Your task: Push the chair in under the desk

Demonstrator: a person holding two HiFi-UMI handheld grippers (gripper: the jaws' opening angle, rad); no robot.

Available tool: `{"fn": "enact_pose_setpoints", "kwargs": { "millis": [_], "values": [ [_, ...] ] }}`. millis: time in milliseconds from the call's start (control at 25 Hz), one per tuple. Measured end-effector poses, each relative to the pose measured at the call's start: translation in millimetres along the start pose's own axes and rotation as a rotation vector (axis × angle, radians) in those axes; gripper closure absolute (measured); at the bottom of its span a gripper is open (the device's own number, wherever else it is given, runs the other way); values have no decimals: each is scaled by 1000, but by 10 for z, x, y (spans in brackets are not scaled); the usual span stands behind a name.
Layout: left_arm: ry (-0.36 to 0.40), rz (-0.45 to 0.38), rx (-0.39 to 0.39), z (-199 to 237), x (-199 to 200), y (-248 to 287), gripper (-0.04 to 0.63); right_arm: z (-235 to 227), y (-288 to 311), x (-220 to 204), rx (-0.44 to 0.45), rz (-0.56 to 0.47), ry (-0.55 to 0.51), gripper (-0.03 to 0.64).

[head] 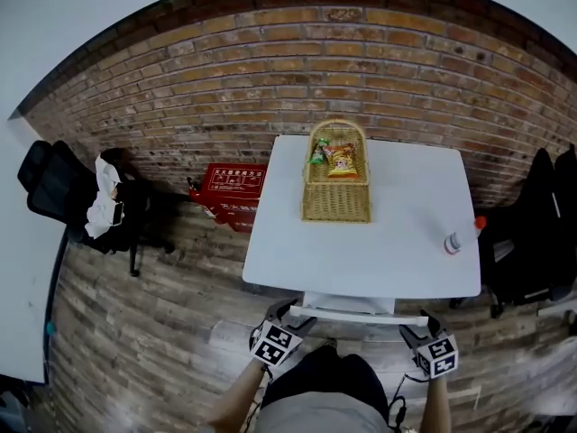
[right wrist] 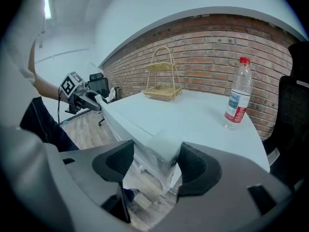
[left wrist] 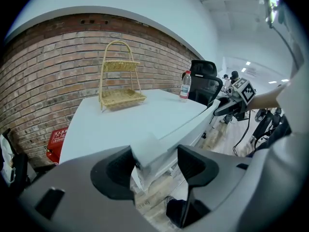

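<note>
As you face the desk (head: pixel 361 255), count one chair (head: pixel 350 303), one wicker basket (head: pixel 335 207), one bottle (head: pixel 460 237). Chair is white with a flat back rail, tucked at the desk's near edge. Left gripper (left wrist: pixel 154 161) and right gripper (right wrist: pixel 155 161) each clamp one of its top corners.

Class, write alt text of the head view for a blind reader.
The left gripper and right gripper clasp the white chair by its back corners, at a white desk holding a wicker basket and a bottle.
</note>
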State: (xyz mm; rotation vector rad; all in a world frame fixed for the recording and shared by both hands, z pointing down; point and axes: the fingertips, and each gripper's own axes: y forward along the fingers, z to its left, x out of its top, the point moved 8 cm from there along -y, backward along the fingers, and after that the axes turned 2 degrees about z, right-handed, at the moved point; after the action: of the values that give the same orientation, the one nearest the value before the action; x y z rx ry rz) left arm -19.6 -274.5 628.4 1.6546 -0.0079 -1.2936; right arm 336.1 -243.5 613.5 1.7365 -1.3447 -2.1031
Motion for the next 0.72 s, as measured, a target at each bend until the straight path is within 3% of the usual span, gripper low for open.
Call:
{"fn": "enact_pose_setpoints", "kwargs": {
  "millis": [720],
  "values": [
    [-17,9,22,150,256,238,310,-323,198,250,28,19,-8,327]
  ]
}}
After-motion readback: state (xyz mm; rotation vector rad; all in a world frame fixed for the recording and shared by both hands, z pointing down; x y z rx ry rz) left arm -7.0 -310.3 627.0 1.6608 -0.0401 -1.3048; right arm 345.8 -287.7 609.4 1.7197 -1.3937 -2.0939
